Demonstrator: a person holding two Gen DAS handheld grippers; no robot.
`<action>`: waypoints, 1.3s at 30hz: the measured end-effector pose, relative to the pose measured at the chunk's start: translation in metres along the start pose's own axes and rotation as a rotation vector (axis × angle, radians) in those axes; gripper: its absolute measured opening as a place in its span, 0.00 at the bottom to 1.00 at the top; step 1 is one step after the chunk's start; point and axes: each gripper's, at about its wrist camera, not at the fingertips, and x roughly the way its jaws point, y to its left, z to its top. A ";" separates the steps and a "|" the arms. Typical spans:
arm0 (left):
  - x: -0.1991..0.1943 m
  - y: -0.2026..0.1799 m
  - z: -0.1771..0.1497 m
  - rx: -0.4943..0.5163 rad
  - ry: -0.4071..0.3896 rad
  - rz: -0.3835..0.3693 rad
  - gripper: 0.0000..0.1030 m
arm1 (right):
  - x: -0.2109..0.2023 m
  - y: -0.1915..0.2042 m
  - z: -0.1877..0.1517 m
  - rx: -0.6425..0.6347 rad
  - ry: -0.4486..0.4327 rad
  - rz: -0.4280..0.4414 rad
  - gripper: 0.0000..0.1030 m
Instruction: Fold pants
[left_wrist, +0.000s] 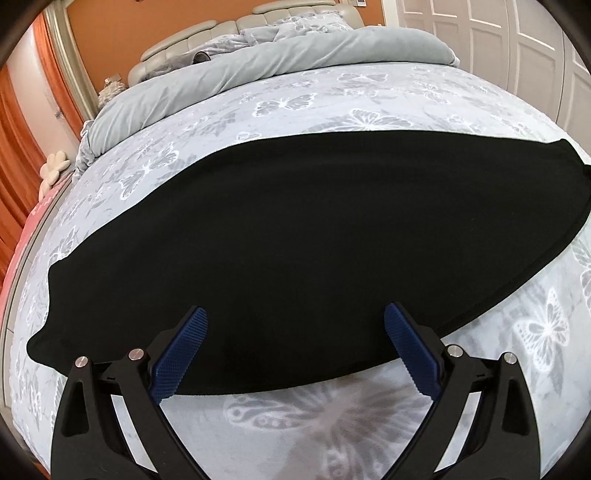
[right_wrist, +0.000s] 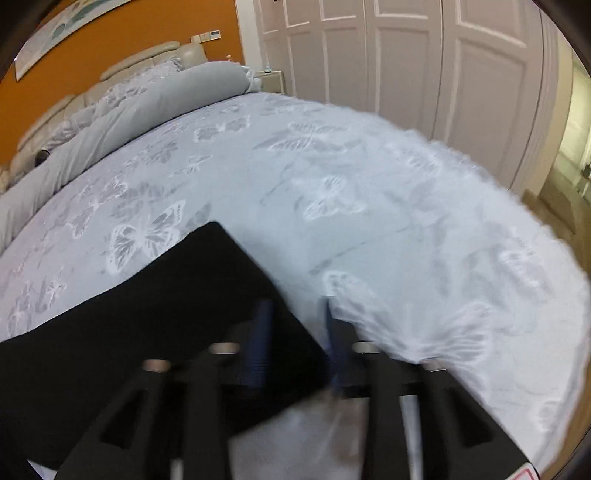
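The black pants (left_wrist: 295, 229) lie flat across the bed, folded lengthwise into one long dark band. My left gripper (left_wrist: 295, 317) is open and empty, its blue pads (left_wrist: 181, 350) wide apart over the near edge of the pants. In the right wrist view, which is blurred by motion, one end of the pants (right_wrist: 147, 325) reaches a corner near the middle. My right gripper (right_wrist: 295, 314) hovers over that end's edge with its fingers (right_wrist: 258, 339) a narrow gap apart, holding nothing that I can see.
The bed sheet (left_wrist: 332, 96) is pale grey with a butterfly print. A rolled grey duvet (left_wrist: 258, 62) lies at the headboard end. White wardrobe doors (right_wrist: 406, 55) stand beyond the bed's right side. Orange curtains (left_wrist: 18, 147) hang at the left.
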 end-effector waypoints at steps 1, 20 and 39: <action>-0.002 0.001 0.001 -0.007 -0.004 -0.002 0.92 | -0.011 -0.003 0.000 0.015 -0.022 -0.002 0.46; -0.038 0.059 0.014 -0.181 -0.100 0.041 0.94 | -0.007 0.013 -0.020 0.335 0.060 0.177 0.11; -0.064 0.188 -0.009 -0.489 -0.073 0.076 0.94 | -0.143 0.376 -0.104 -0.434 -0.005 0.640 0.11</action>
